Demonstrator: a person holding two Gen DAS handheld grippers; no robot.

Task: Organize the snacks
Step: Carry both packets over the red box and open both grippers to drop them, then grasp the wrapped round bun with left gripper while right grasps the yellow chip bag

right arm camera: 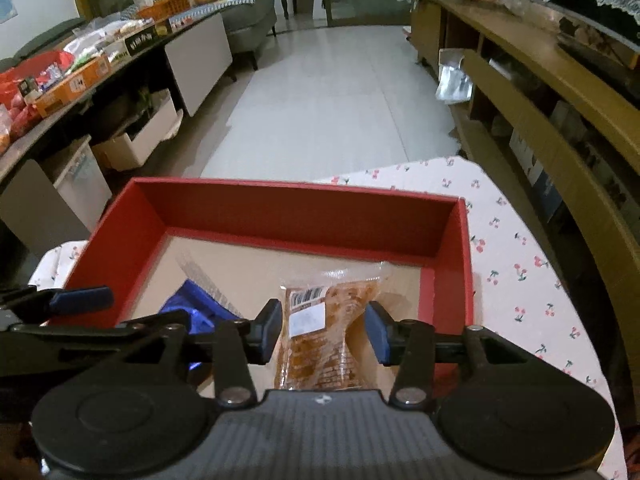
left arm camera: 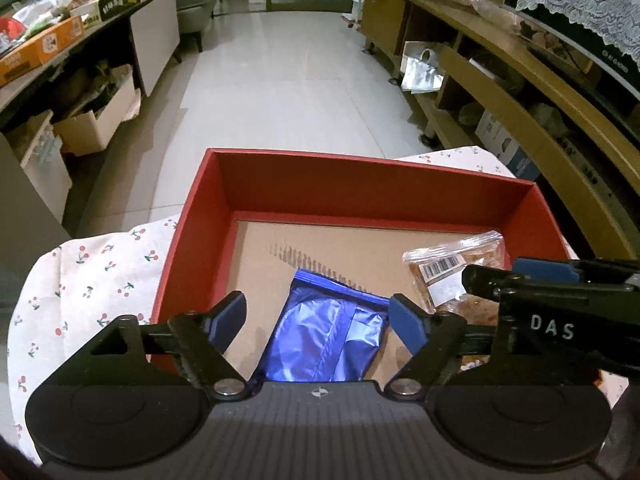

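Left tool [left arm camera: 318, 322] stands released over the blue packet [left arm camera: 324, 344], lying at six o'clock in the red box [left arm camera: 360, 192]. Right tool [right arm camera: 322, 330] straddles the orange snack bag [right arm camera: 316, 340] at five o'clock, released; lift both straight up, clear of the wrappers.

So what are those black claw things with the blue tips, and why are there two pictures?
Those claws are grabbers that a person holds, one in each hand. Each has a small camera looking along its two fingers, so each picture is one grabber's view. In the left one you see the left gripper over a shiny blue packet. In the other, the right gripper sits around a clear packet of brown snacks. Both packets lie inside a red box on a cherry-print cloth. Both claws are open, with gaps beside the packets, so nothing is squeezed right now.
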